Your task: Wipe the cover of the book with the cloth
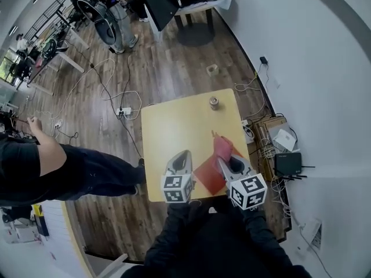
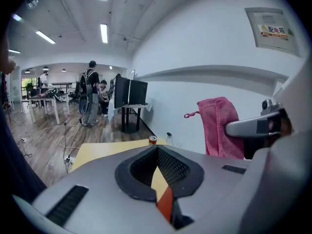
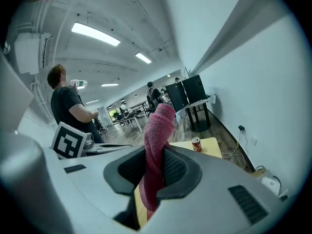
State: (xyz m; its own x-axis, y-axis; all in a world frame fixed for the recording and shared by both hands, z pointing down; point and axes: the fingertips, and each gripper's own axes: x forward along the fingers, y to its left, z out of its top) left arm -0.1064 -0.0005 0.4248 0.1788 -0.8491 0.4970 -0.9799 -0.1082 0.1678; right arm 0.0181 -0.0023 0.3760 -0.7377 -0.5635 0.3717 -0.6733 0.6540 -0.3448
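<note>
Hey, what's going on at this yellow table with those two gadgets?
A person stands at a yellow table with a hand-held gripper in each hand. The right gripper is clamped on a pink cloth, which sticks up in the air near a red book lying at the table's near edge. The left gripper is shut and empty, beside the book. The cloth seems clear of the cover. A drink can stands at the far end.

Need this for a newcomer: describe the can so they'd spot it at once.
Find the yellow table beside the white wall. At its far end the can stands upright, alone. It is small and round, unlike the flat red book and pink cloth at the near end.
</note>
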